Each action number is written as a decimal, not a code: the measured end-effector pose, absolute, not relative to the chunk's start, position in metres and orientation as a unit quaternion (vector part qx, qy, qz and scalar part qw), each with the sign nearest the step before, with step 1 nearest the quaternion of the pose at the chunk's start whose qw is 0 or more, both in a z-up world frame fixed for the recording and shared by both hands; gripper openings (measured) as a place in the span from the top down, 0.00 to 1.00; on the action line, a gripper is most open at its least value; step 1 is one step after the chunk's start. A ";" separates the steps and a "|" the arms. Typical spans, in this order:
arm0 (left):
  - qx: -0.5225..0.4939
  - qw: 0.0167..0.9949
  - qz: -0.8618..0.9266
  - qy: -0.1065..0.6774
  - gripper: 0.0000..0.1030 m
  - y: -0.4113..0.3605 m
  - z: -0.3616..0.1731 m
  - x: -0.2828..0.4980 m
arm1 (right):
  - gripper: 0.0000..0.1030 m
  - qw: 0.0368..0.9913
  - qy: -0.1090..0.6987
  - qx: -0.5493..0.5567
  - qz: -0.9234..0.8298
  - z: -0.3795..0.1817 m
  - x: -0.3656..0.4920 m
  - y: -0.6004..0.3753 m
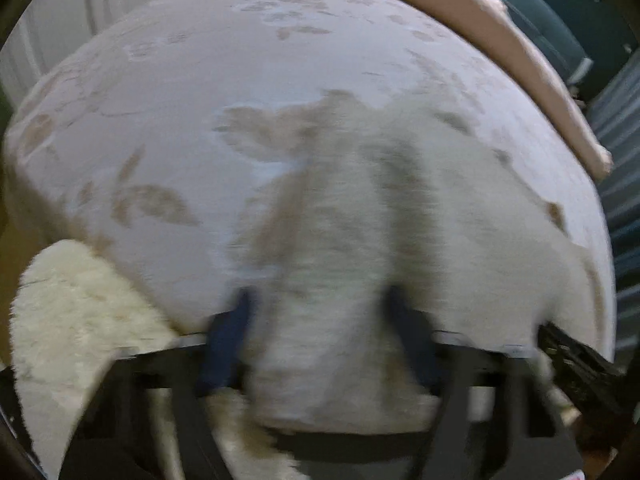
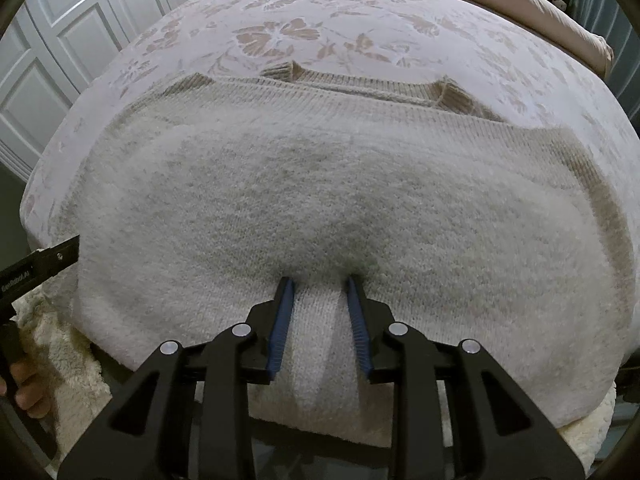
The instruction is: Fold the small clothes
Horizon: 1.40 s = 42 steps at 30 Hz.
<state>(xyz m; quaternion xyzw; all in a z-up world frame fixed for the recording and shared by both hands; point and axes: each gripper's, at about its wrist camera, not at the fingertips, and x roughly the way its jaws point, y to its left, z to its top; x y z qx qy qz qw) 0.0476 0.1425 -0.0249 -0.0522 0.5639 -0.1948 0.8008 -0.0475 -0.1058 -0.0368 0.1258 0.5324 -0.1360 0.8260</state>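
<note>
White panelled closet doors (image 2: 60, 60) stand behind a bed with a floral bedspread (image 2: 360, 32), where a cream knit sweater (image 2: 320, 184) lies spread.

Right tongs (image 2: 320, 284), blue-padded, are closed on a raised fold of the sweater's near hem. Left tongs (image 1: 320, 300), blurred, have a bunched ridge of the sweater (image 1: 332, 280) clamped between their blue pads (image 1: 224, 340). Fluffy white fleece (image 1: 72, 312) lies at the bed's near edge, a pink pillow (image 1: 500, 40) at the far side.

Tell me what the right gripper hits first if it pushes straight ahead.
The right gripper is already pinching a ridge of the knit sweater; going on, it would likely just push into more sweater lying on the floral bedspread.
</note>
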 end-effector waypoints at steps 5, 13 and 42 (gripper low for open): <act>-0.036 0.813 -0.222 0.537 0.88 0.126 0.009 0.037 | 0.73 0.829 0.525 0.143 -0.129 -0.035 -0.052 -0.111; -0.004 0.817 -0.352 0.456 0.90 0.047 0.099 -0.013 | 0.63 0.845 0.469 0.211 -0.149 -0.003 -0.109 -0.154; 0.216 0.798 -0.340 0.449 0.19 -0.011 0.029 -0.115 | 0.29 0.816 0.440 0.347 -0.143 0.002 -0.167 -0.233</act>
